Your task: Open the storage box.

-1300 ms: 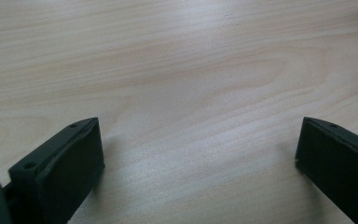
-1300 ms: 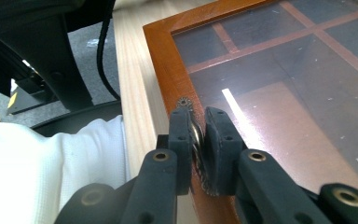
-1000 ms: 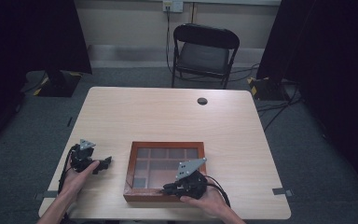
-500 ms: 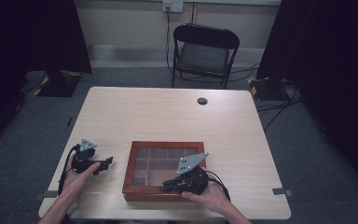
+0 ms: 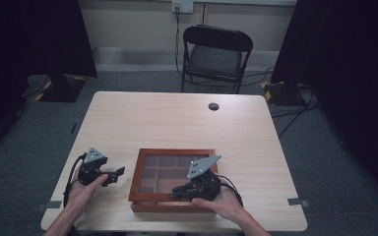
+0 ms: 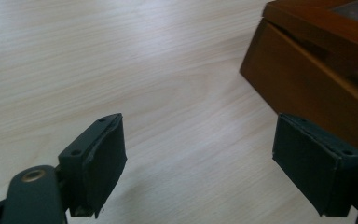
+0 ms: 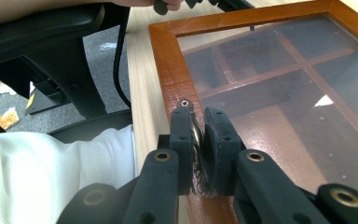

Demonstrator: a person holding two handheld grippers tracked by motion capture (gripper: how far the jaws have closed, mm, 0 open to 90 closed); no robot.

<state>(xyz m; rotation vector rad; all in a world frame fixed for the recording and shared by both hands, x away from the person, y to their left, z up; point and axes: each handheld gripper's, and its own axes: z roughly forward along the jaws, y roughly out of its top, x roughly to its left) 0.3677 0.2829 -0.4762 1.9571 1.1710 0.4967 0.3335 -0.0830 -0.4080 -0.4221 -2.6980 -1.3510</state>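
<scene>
A brown wooden box (image 5: 137, 183) with a glass lid (image 7: 168, 70) over several compartments lies near the table's front edge. My right gripper (image 5: 177, 192) (image 7: 196, 126) is shut on the small metal clasp (image 7: 195, 135) at the lid's front rim. In the left gripper view a narrow gap separates the lid from the box's base (image 6: 307, 88), so the front of the lid is slightly raised. My left gripper (image 5: 117, 174) (image 6: 200, 172) hovers just left of the box. It is open, its jaws have just been closing a little, and nothing is between them.
The box stands on a light wooden table (image 5: 187, 123) with a round black cable hole (image 5: 213, 106) near its far edge. A black folding chair (image 5: 215, 54) stands behind the table. In the right gripper view a white sleeve (image 7: 51, 177) lies at the lower left.
The lid's front edge has risen slightly with my right gripper on its clasp. My left gripper has drifted a little toward the box.
</scene>
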